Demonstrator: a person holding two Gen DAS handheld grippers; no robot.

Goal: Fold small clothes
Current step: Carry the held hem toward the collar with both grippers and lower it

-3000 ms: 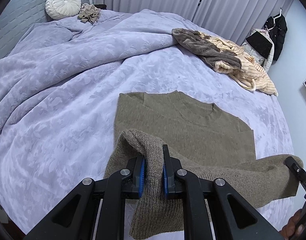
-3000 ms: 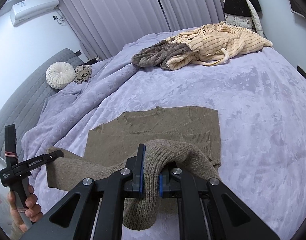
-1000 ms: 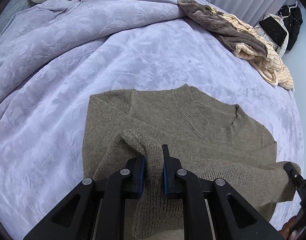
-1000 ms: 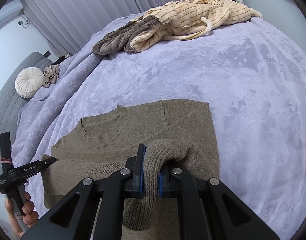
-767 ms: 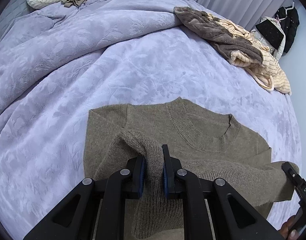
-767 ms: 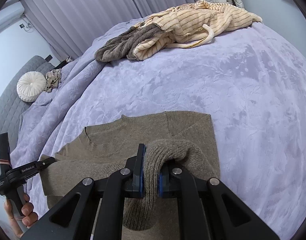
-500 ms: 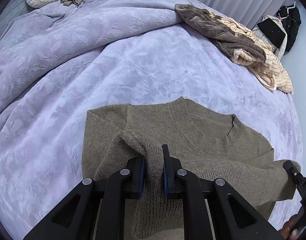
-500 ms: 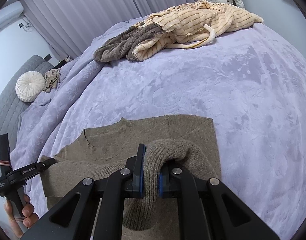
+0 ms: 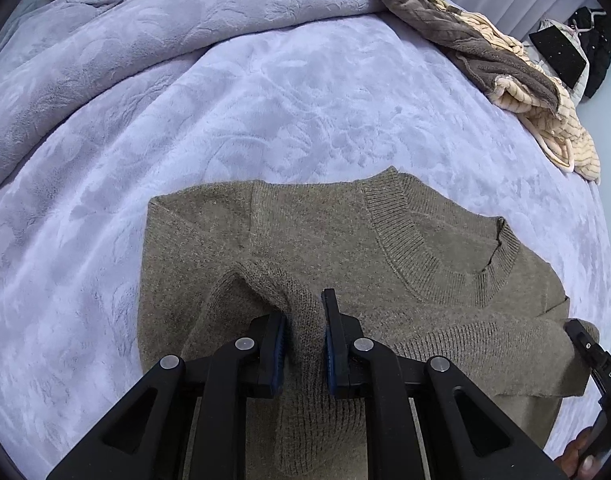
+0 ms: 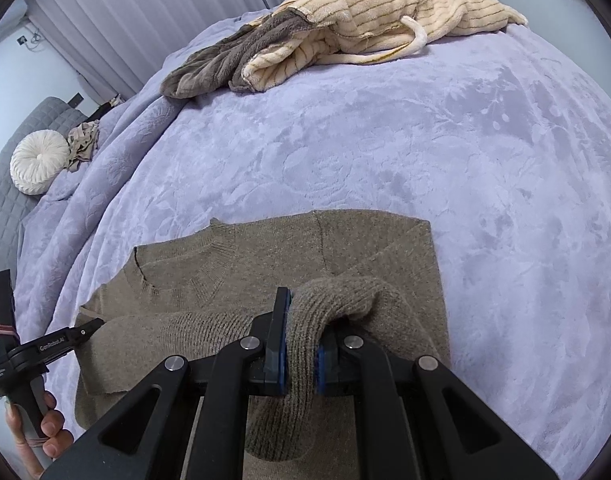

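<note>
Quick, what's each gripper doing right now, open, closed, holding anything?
Left gripper: closed, holding a fold of the brown sweater.
Right gripper: closed, holding the same sweater's knit edge.

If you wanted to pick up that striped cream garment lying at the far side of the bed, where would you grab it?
Probably the striped cream garment by its loose cord-like strip, from the near side: it sticks out clear of the heap and of the brown fleece.

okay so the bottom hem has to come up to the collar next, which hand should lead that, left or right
Neither clearly; slightly the left. Both the left gripper and right gripper pinch the brown sweater hem, but its collar lies nearer the left.
</note>
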